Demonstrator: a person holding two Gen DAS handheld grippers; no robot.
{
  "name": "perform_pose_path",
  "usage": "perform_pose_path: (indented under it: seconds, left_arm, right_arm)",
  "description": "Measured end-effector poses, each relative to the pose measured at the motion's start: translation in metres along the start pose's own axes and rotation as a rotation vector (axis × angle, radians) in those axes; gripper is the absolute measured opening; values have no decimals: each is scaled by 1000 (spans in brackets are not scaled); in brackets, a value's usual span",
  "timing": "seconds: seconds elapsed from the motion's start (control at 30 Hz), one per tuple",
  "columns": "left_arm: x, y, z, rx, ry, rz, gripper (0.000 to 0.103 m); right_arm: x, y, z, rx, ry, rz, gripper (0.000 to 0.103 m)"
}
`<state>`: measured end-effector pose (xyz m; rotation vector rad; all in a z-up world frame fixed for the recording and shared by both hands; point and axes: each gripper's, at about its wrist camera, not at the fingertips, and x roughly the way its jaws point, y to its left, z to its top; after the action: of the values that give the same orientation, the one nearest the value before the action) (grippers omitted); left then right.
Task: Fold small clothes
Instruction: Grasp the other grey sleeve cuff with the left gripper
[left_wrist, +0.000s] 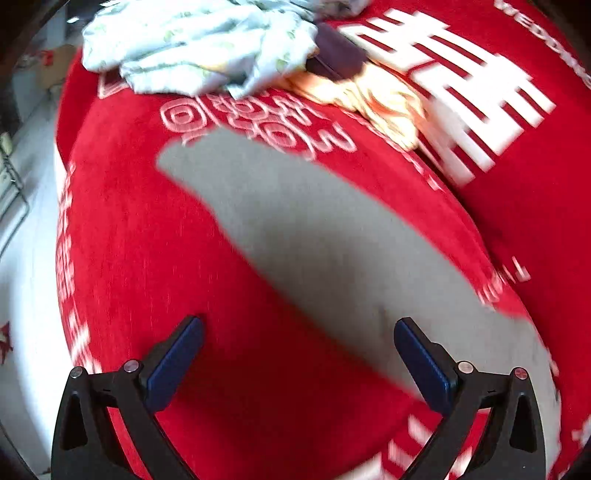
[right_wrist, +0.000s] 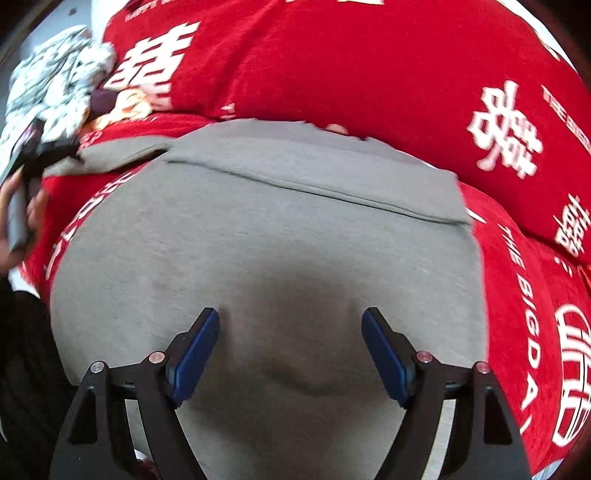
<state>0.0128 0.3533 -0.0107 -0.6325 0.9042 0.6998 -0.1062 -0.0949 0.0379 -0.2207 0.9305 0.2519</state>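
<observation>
left wrist view: the left gripper hangs wide open and empty over a red cloth with white print — a grey garment runs diagonally ahead, its near end by the right-hand finger. a pale pile lies far off.

right wrist view: the right gripper is wide open, holding nothing, low over the grey garment, spread flat with a folded strip across the far side.

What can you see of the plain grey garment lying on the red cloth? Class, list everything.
The plain grey knitted-looking garment lies spread flat on the red printed cloth. One straight folded edge crosses its far part, and a narrow piece stretches out to the left. A soft dent shows near its middle. The open right claw hovers over it; contact cannot be told. The open left claw hovers beside its narrow piece.
</observation>
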Motion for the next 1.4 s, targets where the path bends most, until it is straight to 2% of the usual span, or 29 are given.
perform_pose_path:
  seconds: [0.17, 0.23, 0.3, 0.33, 0.37, 0.4, 0.43, 0.6, 0.8, 0.9, 1.03, 1.07, 1.13, 1.2, 1.4]
  left_arm:
    - [30, -21, 32, -12, -4, 160, 103]
    - [36, -25, 43, 0, -21, 164, 103]
    - [38, -21, 53, 3, -37, 122, 100]
    - [35, -17, 55, -3, -56, 100, 90]
    - [29, -15, 57, -4, -86, 113, 46]
    - [24, -11, 56, 0, -107, 107, 10]
    - [24, -1, 58, -26, -70, -5, 10]
    - [14, 23, 65, -76, -75, -105, 10]
    - [-28, 3, 60, 37, -205, -83, 10]
    - [-43, -7, 61, 92, -244, -69, 10]
    - [-49, -17, 64, 134, -248, -68, 10]
    - [-49, -20, 64, 147, -243, -69, 10]
    - [-49, -26, 63, 165, -222, -81, 10]
    - [-48, -35, 62, 188, -199, -87, 10]
    - [-55, -74, 45, 256, -137, -115, 10]
  right_arm:
    - [9, 17, 11, -54, 20, -28, 82]
    - [9, 15, 17, -52, 22, -33, 82]
    - [9, 14, 27, -46, 16, -36, 82]
    - [10, 13, 32, -45, 12, -38, 82]
    - [11, 12, 39, -47, 6, -43, 82]
    - [14, 11, 46, -49, 4, -46, 82]
    - [17, 12, 53, -43, 10, -54, 82]
    - [48, 18, 113, -52, 2, -55, 82]
    - [120, 40, 205, -26, 26, -32, 82]
    - [162, 61, 236, -15, 61, -54, 82]
    - [215, 101, 242, -33, 187, -3, 82]
    - [212, 112, 242, -52, 135, -29, 82]
    - [207, 121, 245, -96, 133, -26, 82]
    - [192, 113, 243, -74, 103, 20, 82]
    - [140, 53, 221, -16, 43, -36, 82]
